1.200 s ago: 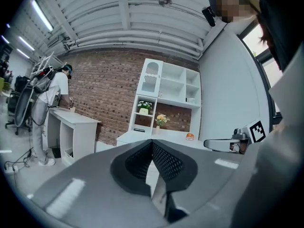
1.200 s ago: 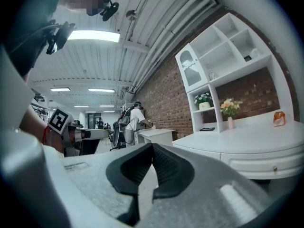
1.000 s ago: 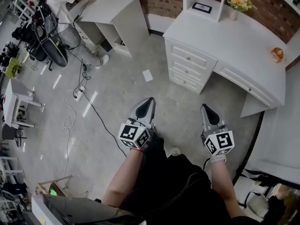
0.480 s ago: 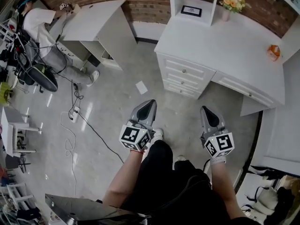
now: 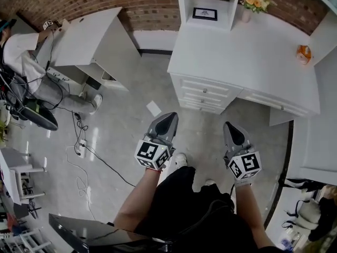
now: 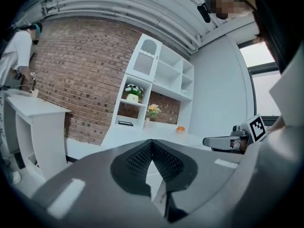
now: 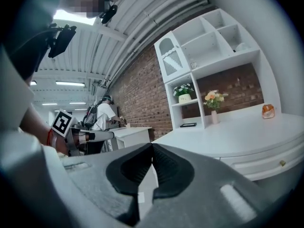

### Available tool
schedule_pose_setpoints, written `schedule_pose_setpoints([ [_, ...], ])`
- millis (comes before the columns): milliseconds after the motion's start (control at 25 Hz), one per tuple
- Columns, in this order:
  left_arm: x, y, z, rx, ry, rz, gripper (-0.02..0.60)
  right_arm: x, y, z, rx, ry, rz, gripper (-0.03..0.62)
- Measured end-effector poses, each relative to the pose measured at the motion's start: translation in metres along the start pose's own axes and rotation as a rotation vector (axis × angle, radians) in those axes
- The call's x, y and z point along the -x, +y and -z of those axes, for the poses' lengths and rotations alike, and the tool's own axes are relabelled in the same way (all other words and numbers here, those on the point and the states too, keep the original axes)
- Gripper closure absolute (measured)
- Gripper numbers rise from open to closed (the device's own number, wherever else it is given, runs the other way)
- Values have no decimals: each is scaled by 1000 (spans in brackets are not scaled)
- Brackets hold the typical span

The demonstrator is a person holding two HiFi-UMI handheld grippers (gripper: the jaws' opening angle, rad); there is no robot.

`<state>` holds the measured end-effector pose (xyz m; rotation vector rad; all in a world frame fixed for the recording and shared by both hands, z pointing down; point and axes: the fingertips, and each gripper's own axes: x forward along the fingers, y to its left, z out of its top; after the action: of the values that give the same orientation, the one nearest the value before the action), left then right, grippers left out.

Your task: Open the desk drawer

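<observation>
The white desk [image 5: 247, 51] stands ahead of me, with a stack of three drawers [image 5: 202, 95] at its left end and a wide, shallow drawer [image 5: 275, 103] under the top; all are closed. My left gripper [image 5: 169, 116] is shut and empty, held above the floor short of the drawer stack. My right gripper [image 5: 229, 126] is also shut and empty, level with it, a short way from the desk front. In the left gripper view the shut tips [image 6: 151, 141] point at the desk [image 6: 142, 137]. The right gripper [image 7: 152, 146] points along the desk's front edge [image 7: 247, 148].
On the desk are a flower vase [image 5: 251, 1], a picture frame [image 5: 204, 13] and an orange object [image 5: 303, 53]. A second white desk [image 5: 84, 36] with a person [image 5: 31, 62] stands at the left. Cables [image 5: 79, 146] and a paper [image 5: 154, 108] lie on the floor.
I have stepped forward: the desk and its drawers have come closer and lower in the head view. Both grippers stay shut, held the same way in front of me.
</observation>
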<state>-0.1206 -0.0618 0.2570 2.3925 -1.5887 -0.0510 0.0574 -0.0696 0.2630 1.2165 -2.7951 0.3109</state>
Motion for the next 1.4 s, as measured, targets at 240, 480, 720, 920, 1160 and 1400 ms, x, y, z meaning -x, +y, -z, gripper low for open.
schedule_pose_setpoints([
  [240,-34,25,0,-6,39,103,578,-30,-5,6,-23,6,78,591],
  [480,-60,38,8,3,50,183,578,-55,-10,21,-44,21,130,591],
  [720,-84,48,32,37,37,211,578,-80,-22,35,-71,-5,172,591],
  [920,-102,51,60,59,34,210,578,-101,-31,52,-42,-8,170,591],
  [1160,-127,50,94,47,34,235,578,-133,-47,98,2,22,177,591],
  [1400,-158,66,132,48,40,234,578,-169,-63,140,-31,20,196,585],
])
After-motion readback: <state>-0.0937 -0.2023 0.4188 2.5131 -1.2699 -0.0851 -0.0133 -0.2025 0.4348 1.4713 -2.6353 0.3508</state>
